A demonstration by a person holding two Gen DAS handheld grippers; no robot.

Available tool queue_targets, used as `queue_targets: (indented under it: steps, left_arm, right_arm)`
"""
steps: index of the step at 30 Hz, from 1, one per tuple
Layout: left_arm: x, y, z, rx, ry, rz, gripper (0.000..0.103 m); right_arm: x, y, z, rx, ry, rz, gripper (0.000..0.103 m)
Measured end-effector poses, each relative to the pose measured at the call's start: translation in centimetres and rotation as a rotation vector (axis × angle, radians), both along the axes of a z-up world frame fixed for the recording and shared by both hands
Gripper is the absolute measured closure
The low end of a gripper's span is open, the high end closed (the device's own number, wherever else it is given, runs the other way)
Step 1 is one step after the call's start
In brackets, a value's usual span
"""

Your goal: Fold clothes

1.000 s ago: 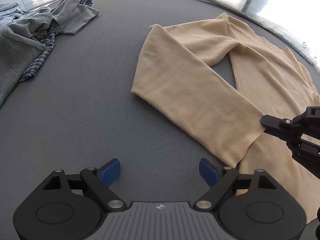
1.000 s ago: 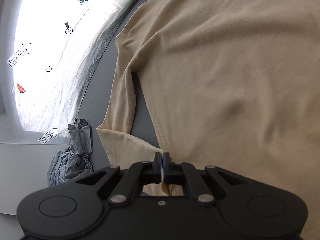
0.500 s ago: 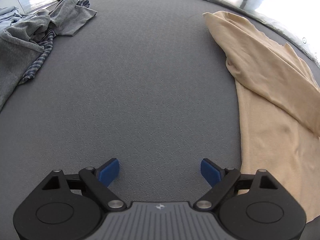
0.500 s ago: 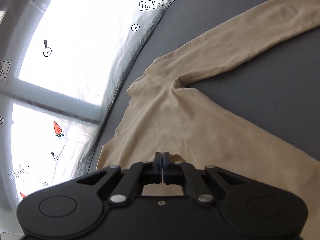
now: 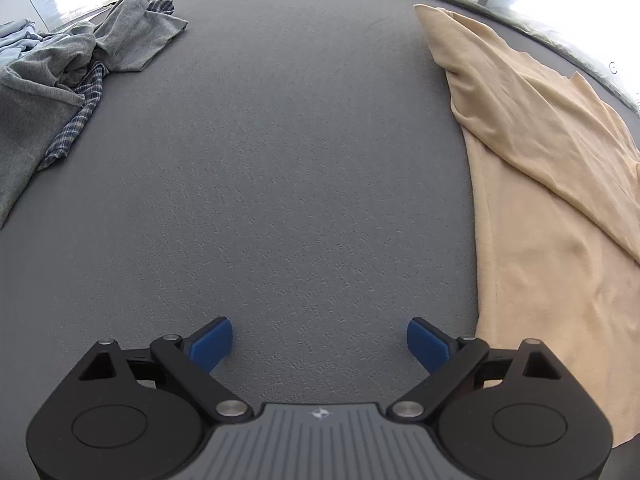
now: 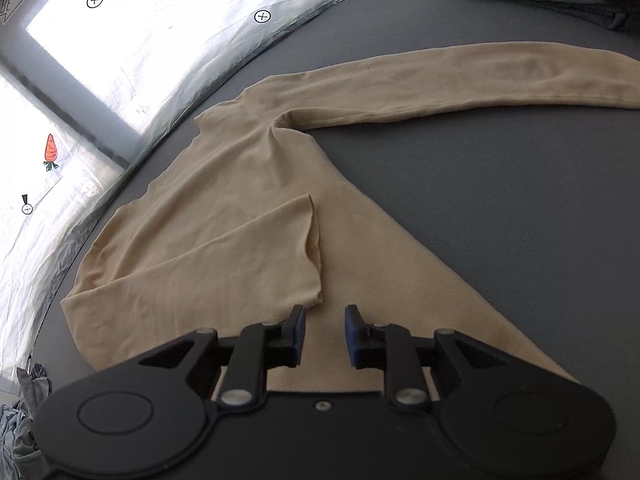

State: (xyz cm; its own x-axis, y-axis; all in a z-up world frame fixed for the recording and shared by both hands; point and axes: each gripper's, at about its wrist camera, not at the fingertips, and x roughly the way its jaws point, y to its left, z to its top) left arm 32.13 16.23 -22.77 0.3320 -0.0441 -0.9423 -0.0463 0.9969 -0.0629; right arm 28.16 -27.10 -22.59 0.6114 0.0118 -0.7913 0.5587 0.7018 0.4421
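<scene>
Right tongs have released the sleeve, lying just ahead.

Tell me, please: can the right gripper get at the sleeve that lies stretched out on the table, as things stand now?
Probably yes: the right gripper is open and the outstretched sleeve lies uncovered.

my left wrist view sits low behind the left gripper, facing forward over the dark table, close to its surface. my right wrist view looks along the right gripper, angled down from just above the beige sweater, toward the bright window film. both views share the sweater and the table; grey clothes pile far left.
</scene>
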Motion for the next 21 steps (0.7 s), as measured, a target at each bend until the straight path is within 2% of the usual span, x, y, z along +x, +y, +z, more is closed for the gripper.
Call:
queue_targets:
  steps: [6,16,21]
  left_arm:
    - [-1.2,-1.9,0.4,-0.061,-0.002,0.042,0.009]
    - [-4.1,-4.6,0.9,-0.088,-0.001,0.181,0.010]
    - [-5.5,-5.5,1.6,-0.097,-0.040,0.225,0.010]
  right_arm:
    - [-0.2,-1.8,-0.2,0.049,-0.011,0.017,0.073]
    - [5.3,-1.8,-0.4,0.023,0.008,0.197,0.072]
    - [6.9,-0.9,-0.1,-0.070,0.023,0.304,0.072]
